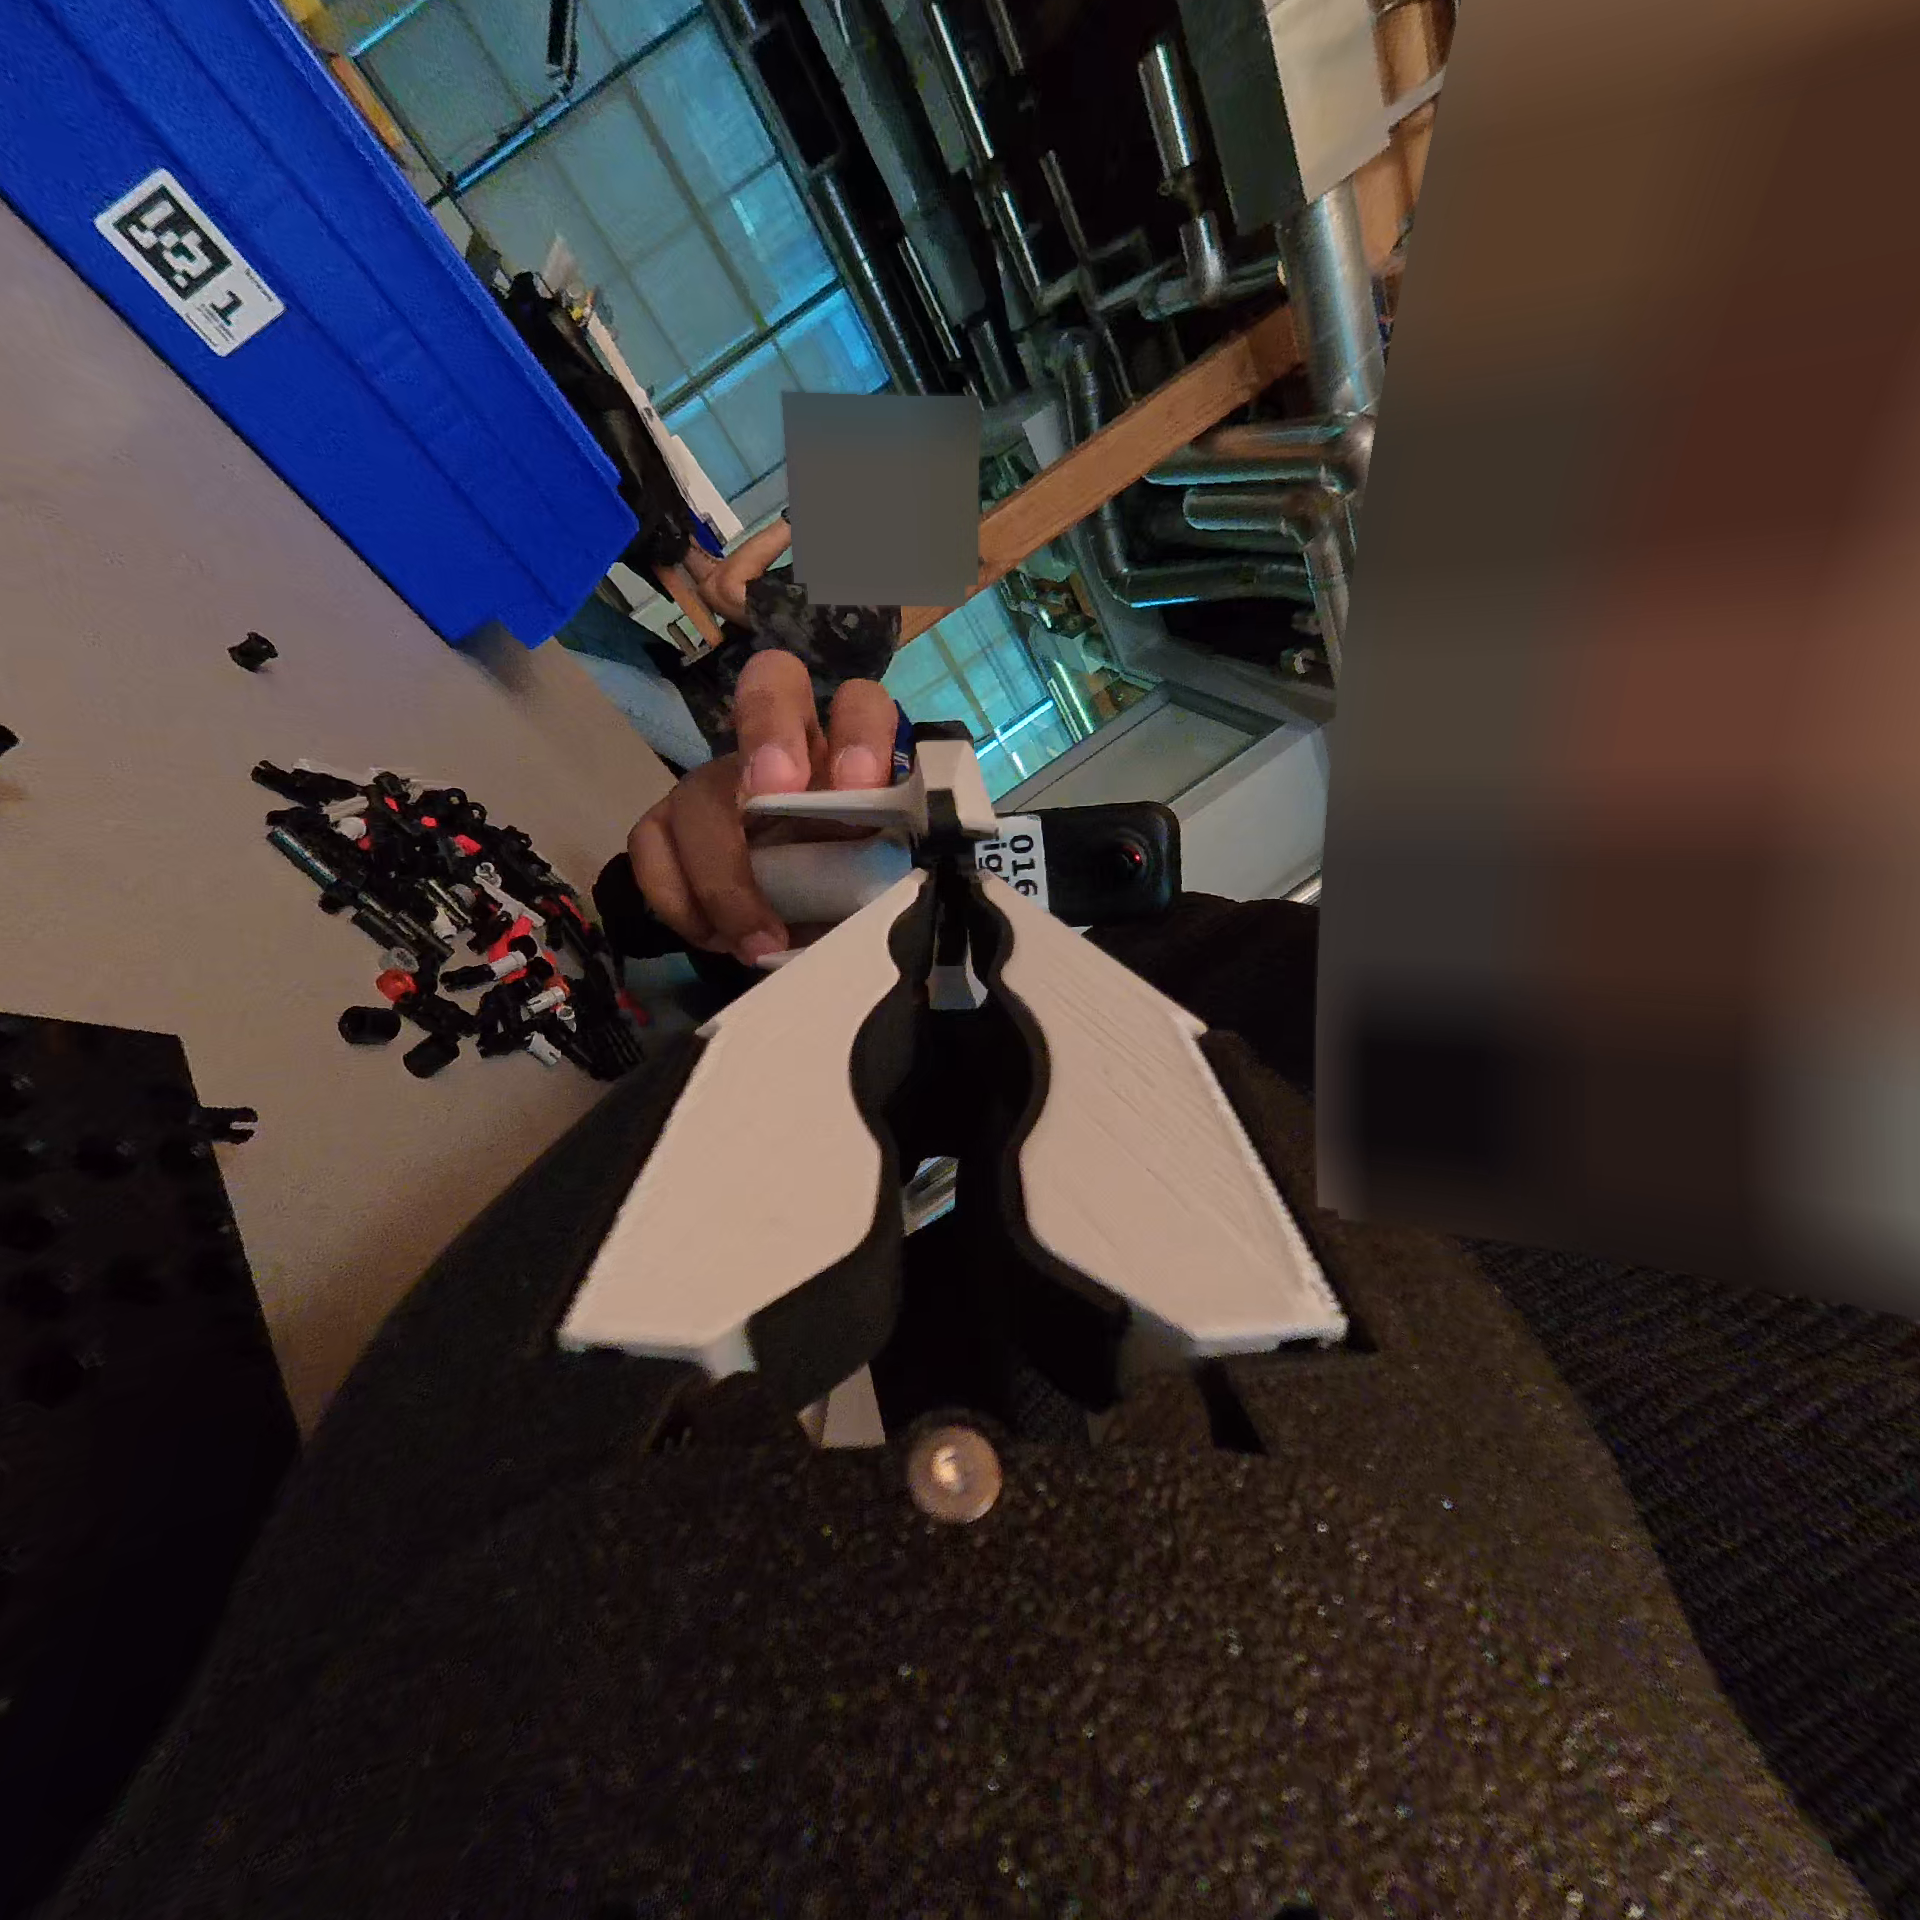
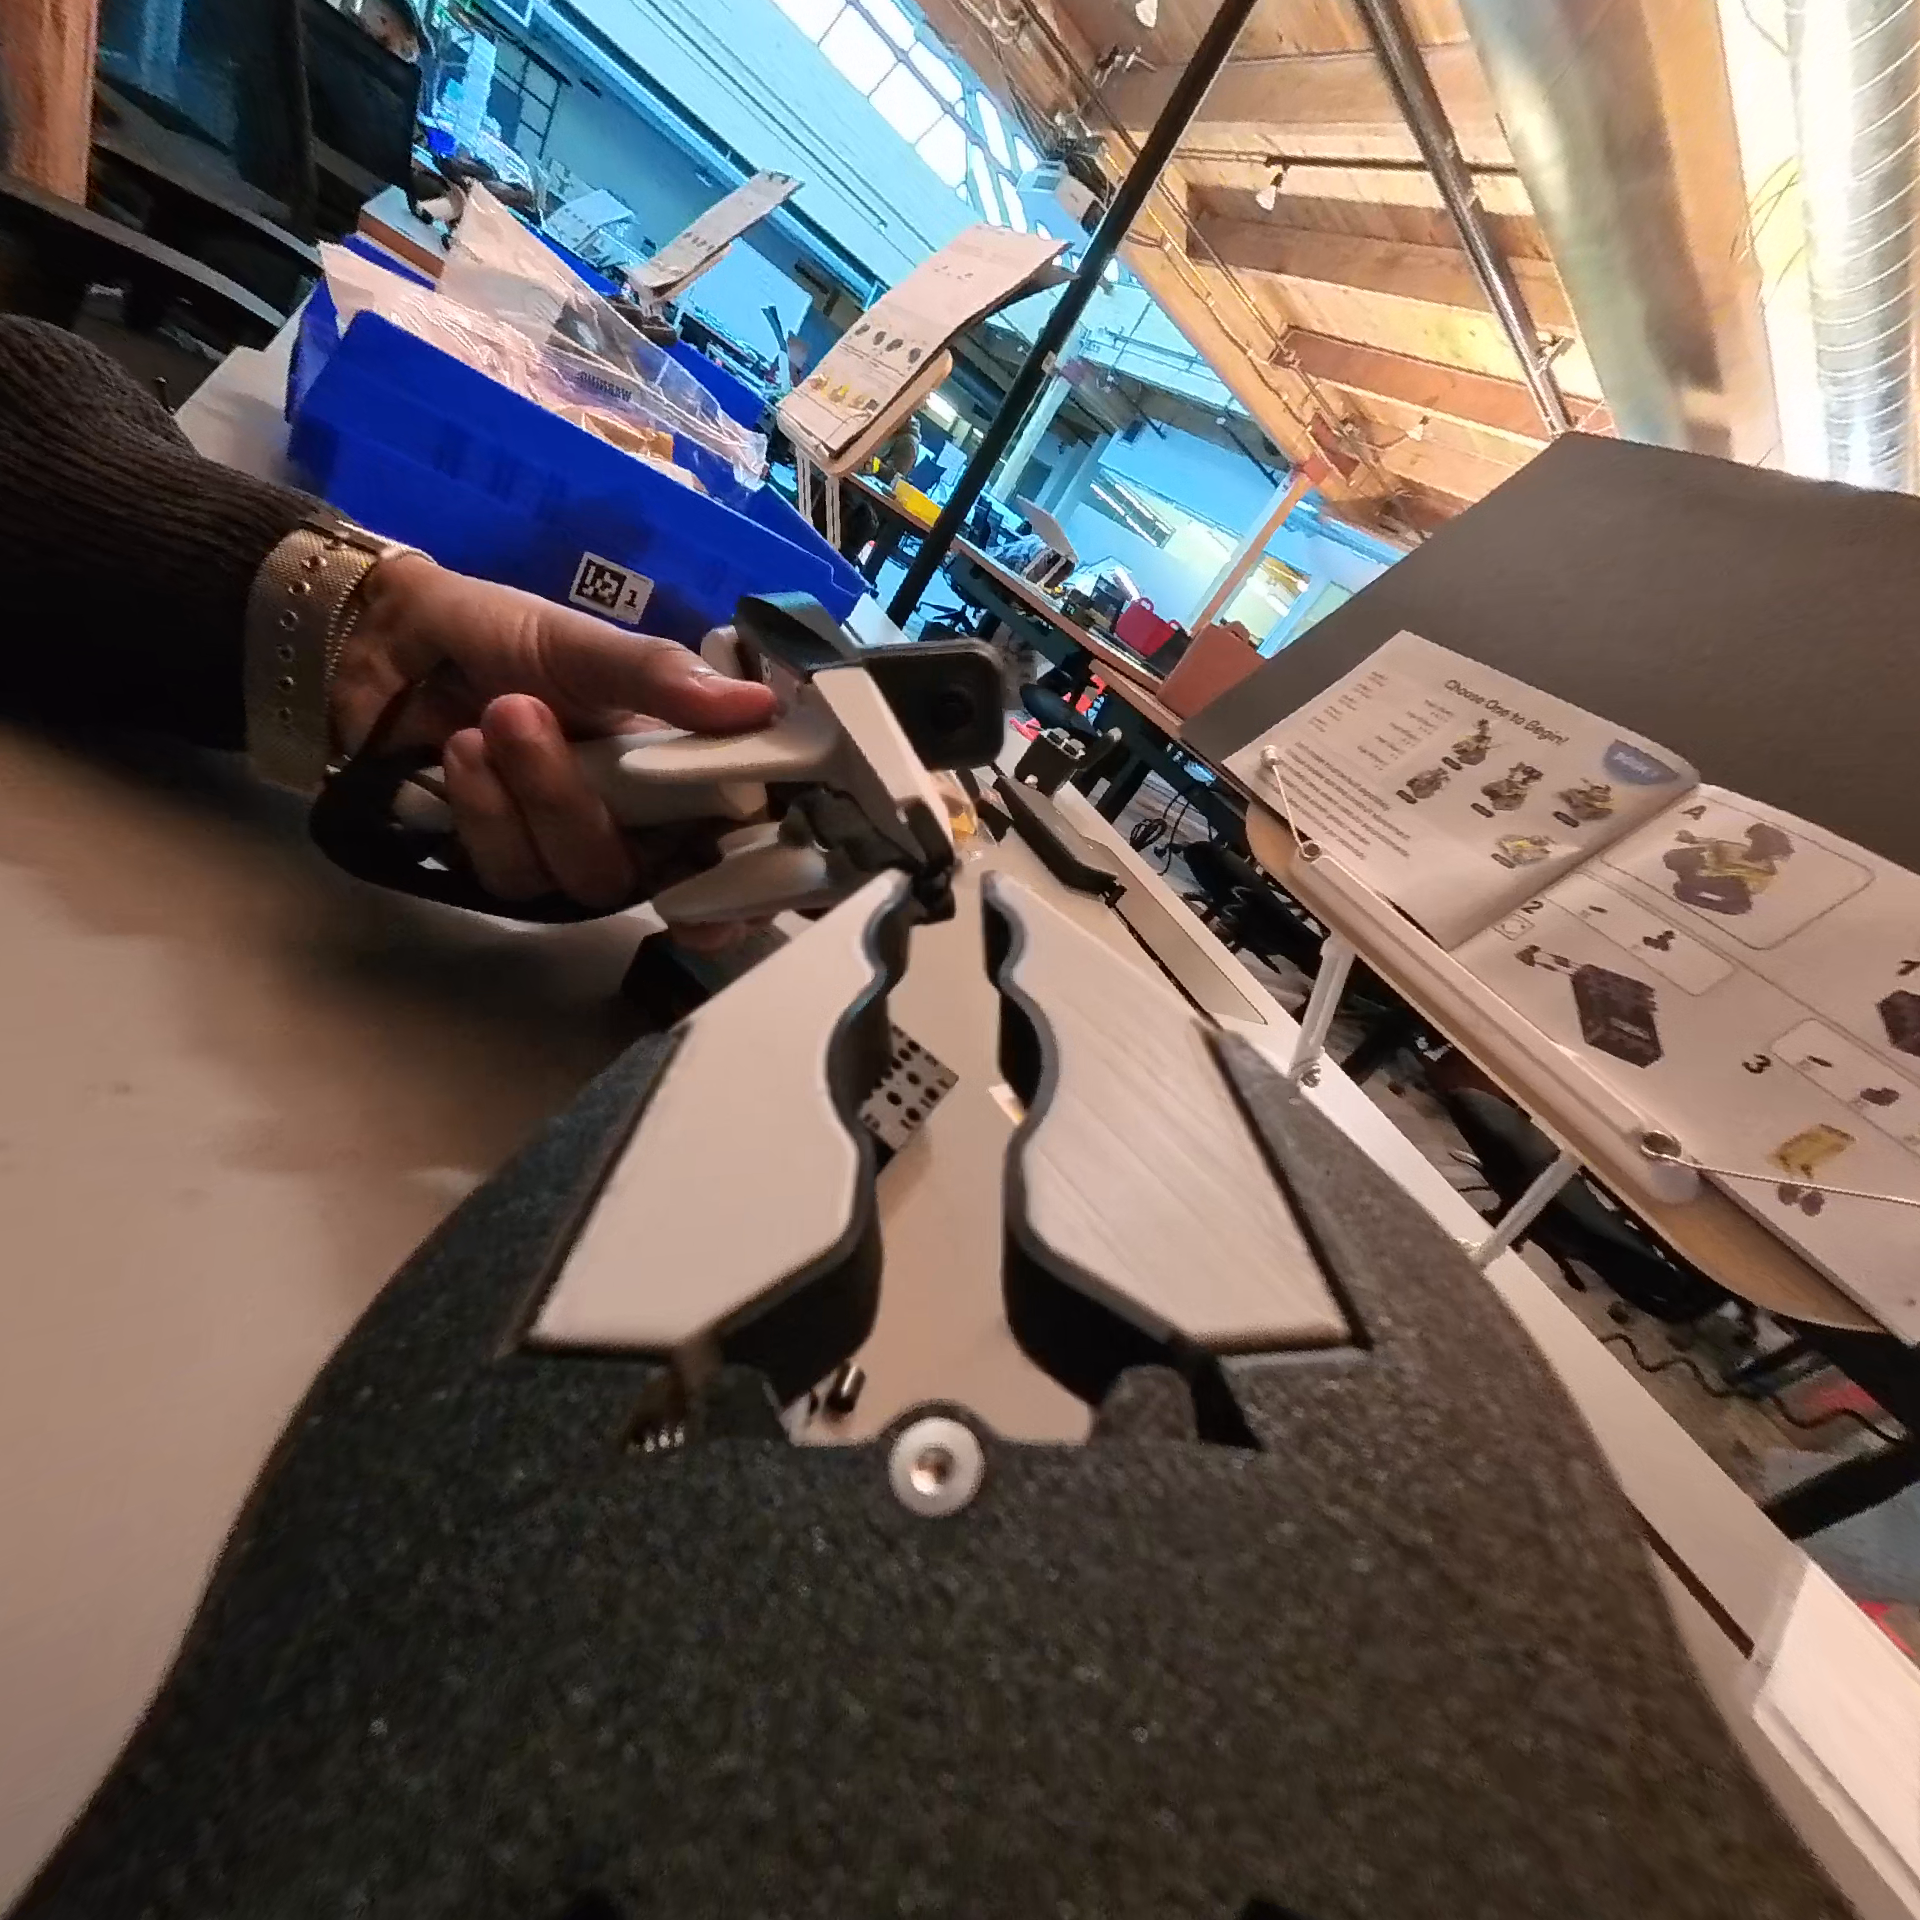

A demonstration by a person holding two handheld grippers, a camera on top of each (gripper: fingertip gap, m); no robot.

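Note:
My left gripper (image 1: 951,888) points up off the table, and its white fingers (image 1: 790,1122) are closed on a small black part (image 1: 951,935) with a grey end. A hand (image 1: 717,862) holds my right gripper (image 1: 935,805) tip to tip against it. In the right wrist view my right gripper (image 2: 943,883) has a narrow gap between its fingers (image 2: 1132,1122). The small black part (image 2: 935,891) sits in that gap, close to one fingertip. The left gripper (image 2: 928,857), held by a hand (image 2: 540,727) with a watch, meets it from the left.
A pile of small black, red and white parts (image 1: 447,914) lies on the tan table (image 1: 156,852), with a loose black part (image 1: 252,650) nearby. A blue bin (image 1: 312,312) stands behind, a black block with holes (image 1: 83,1299) nearer. An open instruction booklet (image 2: 1558,883) rests on a stand at the right. The tips of both grippers are at nearly the same place.

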